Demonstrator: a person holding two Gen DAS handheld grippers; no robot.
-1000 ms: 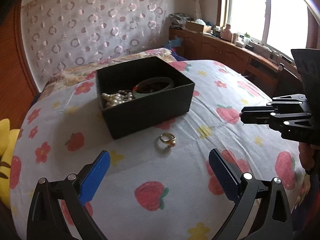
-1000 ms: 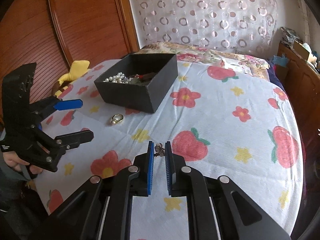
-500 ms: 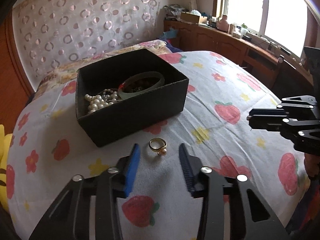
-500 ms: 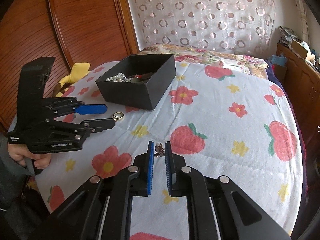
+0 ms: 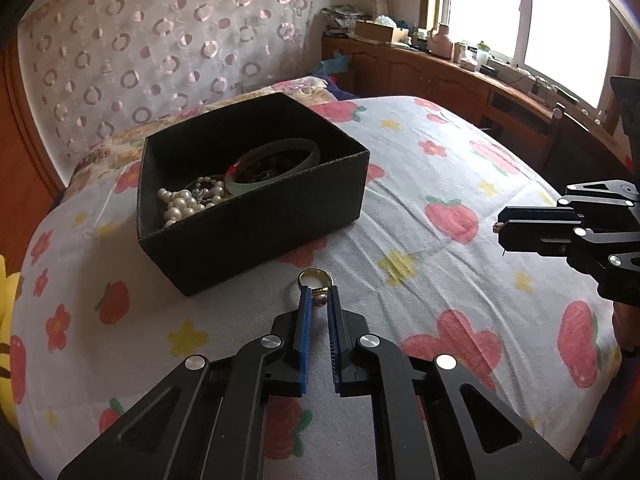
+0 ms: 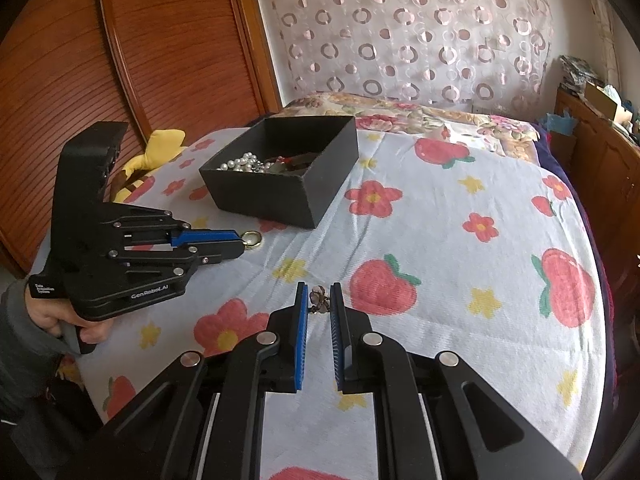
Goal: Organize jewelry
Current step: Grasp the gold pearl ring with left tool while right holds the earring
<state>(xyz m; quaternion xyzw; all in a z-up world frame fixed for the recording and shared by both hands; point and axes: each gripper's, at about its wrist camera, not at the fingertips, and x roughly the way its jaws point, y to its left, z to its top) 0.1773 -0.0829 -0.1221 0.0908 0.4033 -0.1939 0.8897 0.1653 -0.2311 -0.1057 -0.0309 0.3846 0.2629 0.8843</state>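
Note:
A black open box (image 5: 256, 216) stands on the flowered bedspread, holding a pearl string (image 5: 180, 204) and a green bangle (image 5: 272, 160); it also shows in the right wrist view (image 6: 288, 192). My left gripper (image 5: 319, 294) is shut on a gold pearl ring (image 5: 316, 282) lying on the bedspread just in front of the box; the ring shows in the right wrist view (image 6: 253, 238). My right gripper (image 6: 319, 294) is shut on a small earring (image 6: 319, 300) and holds it above the bedspread, to the right of the box.
A padded headboard (image 5: 160, 52) stands behind the box. A wooden wall panel (image 6: 140, 60) and a yellow plush toy (image 6: 160, 148) are on the left. A wooden sideboard (image 5: 440, 76) with clutter runs under the window at the right.
My left gripper moved forward over the ring and closed from wide open onto it. The right gripper stayed shut on the earring, almost still.

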